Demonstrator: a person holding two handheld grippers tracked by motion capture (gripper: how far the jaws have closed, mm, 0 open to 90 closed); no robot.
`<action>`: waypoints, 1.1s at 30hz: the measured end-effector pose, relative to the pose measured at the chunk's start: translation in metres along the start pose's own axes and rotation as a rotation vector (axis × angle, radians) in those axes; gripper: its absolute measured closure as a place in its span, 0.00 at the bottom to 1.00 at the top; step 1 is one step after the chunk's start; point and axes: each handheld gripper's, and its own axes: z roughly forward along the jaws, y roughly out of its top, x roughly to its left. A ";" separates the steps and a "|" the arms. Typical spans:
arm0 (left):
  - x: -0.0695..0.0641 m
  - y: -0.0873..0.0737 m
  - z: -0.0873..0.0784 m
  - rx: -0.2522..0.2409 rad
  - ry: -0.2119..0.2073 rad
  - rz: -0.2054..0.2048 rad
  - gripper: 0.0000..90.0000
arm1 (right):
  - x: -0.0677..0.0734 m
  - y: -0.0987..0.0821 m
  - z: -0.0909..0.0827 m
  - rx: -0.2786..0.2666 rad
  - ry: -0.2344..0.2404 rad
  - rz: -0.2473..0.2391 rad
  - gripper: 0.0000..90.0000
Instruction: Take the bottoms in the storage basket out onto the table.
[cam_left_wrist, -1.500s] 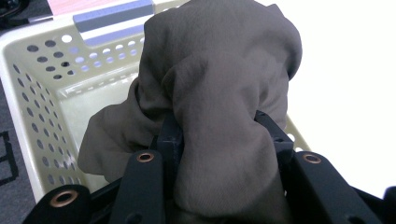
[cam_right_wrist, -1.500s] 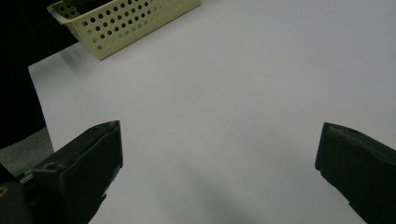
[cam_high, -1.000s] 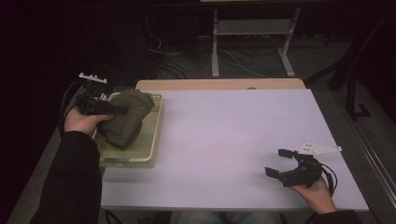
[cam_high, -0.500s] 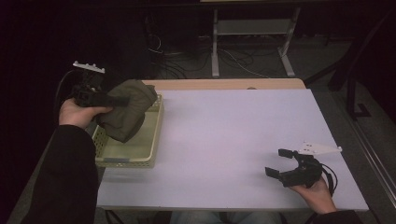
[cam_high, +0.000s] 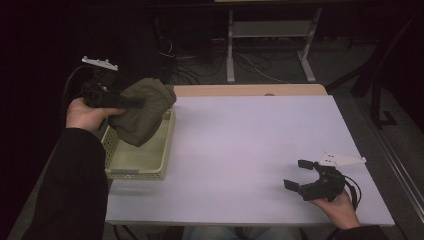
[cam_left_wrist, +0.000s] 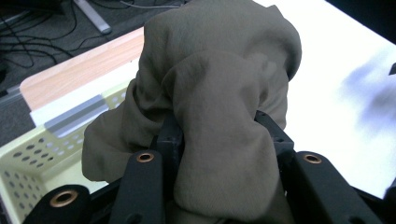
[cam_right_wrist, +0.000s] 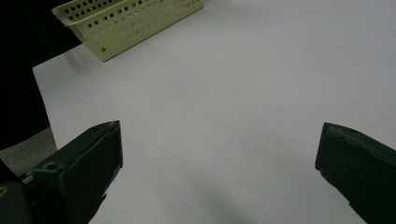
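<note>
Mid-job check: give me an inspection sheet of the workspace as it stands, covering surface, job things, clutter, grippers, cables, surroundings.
Surface: white table, bare across the middle and right; a wooden strip shows along its far edge.
Job's things: olive cloth, bunched, lifted above the yellow basket, which sits at the table's left edge with its bottom bare.
Clutter: nothing seen.
Grippers: left gripper shut on the cloth, held over the basket; right gripper open, nothing between its jaws, low at the table's near right.
Cables: one trails from each gripper; more lie on the floor beyond the table.
Surroundings: dark room, a metal stand's legs behind the table.
</note>
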 end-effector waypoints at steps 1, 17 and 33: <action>-0.001 0.002 0.000 -0.004 -0.004 0.005 0.66 | 0.000 0.000 0.000 0.000 0.001 0.000 0.00; -0.020 0.021 0.005 -0.041 -0.069 0.062 0.66 | 0.001 0.000 0.000 0.002 0.003 -0.013 0.00; -0.036 0.038 0.015 -0.082 -0.136 0.108 0.66 | 0.001 0.000 -0.001 0.001 0.006 -0.015 0.00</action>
